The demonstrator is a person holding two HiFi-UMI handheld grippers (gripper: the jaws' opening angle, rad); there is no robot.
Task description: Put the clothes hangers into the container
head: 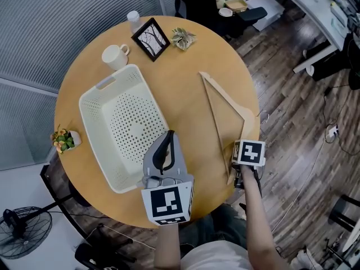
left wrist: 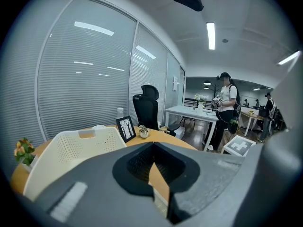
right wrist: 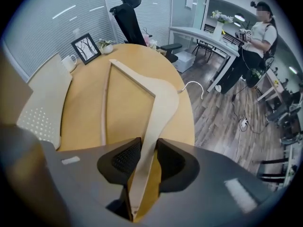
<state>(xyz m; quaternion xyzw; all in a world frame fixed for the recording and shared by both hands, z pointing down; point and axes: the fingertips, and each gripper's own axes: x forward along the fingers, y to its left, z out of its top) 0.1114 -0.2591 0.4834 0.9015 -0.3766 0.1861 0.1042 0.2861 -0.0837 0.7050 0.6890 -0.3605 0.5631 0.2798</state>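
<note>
A pale wooden clothes hanger (head: 228, 97) lies flat on the right side of the round wooden table (head: 185, 106), its metal hook (right wrist: 194, 86) past the table's edge. My right gripper (head: 237, 153) is shut on the hanger's near arm (right wrist: 161, 108), which passes between the black pads (right wrist: 128, 157). The white perforated basket (head: 90, 94) stands empty on the table's left half. My left gripper (head: 168, 136) hovers by the basket's near right corner, jaws closed together and holding nothing. In the left gripper view (left wrist: 152, 148) the basket (left wrist: 61, 141) sits ahead to the left.
A white mug (head: 115, 55), a black picture frame (head: 151, 39), a small plant (head: 183, 38) and a bottle (head: 134, 20) line the far rim. A flower pot (head: 64, 139) sits at the left edge. A person (left wrist: 226, 110) stands beyond, by the desks.
</note>
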